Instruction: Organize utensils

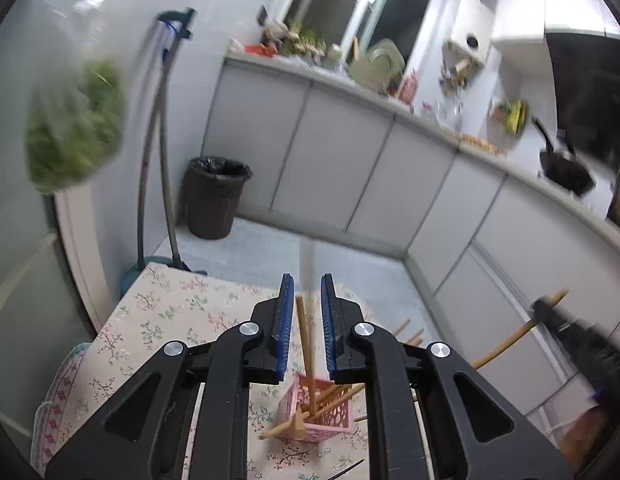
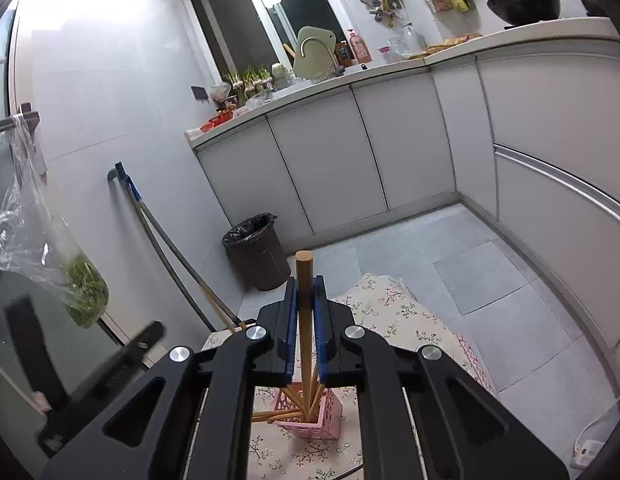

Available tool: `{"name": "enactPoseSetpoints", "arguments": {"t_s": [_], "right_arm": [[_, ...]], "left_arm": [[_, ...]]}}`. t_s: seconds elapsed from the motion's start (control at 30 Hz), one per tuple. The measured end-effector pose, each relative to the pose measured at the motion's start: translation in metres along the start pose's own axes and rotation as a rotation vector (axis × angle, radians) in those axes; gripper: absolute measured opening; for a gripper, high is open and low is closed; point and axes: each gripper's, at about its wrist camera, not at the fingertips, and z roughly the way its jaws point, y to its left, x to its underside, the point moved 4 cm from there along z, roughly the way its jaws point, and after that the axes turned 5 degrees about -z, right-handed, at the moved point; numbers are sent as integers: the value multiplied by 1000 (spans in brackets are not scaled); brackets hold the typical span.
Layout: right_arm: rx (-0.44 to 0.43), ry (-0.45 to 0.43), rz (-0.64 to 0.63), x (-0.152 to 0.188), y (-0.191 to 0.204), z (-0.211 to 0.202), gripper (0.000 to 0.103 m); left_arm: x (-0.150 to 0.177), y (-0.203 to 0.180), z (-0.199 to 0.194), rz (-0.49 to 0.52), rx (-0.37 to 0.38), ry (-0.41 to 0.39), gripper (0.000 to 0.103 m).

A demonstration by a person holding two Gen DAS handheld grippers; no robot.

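Observation:
A pink lattice basket (image 1: 333, 420) (image 2: 329, 420) stands on a floral-cloth table (image 1: 158, 320) and holds several wooden utensils. My right gripper (image 2: 305, 280) is shut on a wooden utensil handle (image 2: 304, 320), held upright with its lower end in the basket. My left gripper (image 1: 308, 280) is open above the basket, its blue pads either side of a wooden stick (image 1: 304, 340) without touching it. The right gripper (image 1: 581, 344) shows blurred at the right of the left wrist view, with its wooden handle (image 1: 509, 340). The left gripper's body shows blurred at the lower left of the right wrist view.
A dark bin (image 2: 256, 252) stands on the tiled floor by white cabinets (image 2: 329, 160). Mop handles (image 2: 170, 248) lean on the left wall. A bag of greens (image 2: 84, 292) hangs at left. A wok (image 2: 521, 0) sits on the counter. A power strip (image 2: 589, 450) lies on the floor.

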Motion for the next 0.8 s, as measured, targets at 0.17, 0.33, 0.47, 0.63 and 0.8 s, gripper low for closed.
{"name": "enactPoseSetpoints", "arguments": {"t_s": [0.17, 0.33, 0.47, 0.63, 0.8], "right_arm": [[4, 7, -20, 8, 8, 16, 8], [14, 19, -38, 19, 19, 37, 8], [29, 7, -61, 22, 26, 43, 8], [28, -42, -56, 12, 28, 28, 8], [-12, -92, 2, -6, 16, 2, 8]], "left_arm": [[-19, 5, -43, -10, 0, -99, 34], [-25, 4, -50, 8, -4, -108, 34], [-22, 3, -48, 30, -12, -93, 34], [-23, 22, -28, 1, -64, -9, 43], [8, 91, 71, -125, -183, 341, 51]]}}
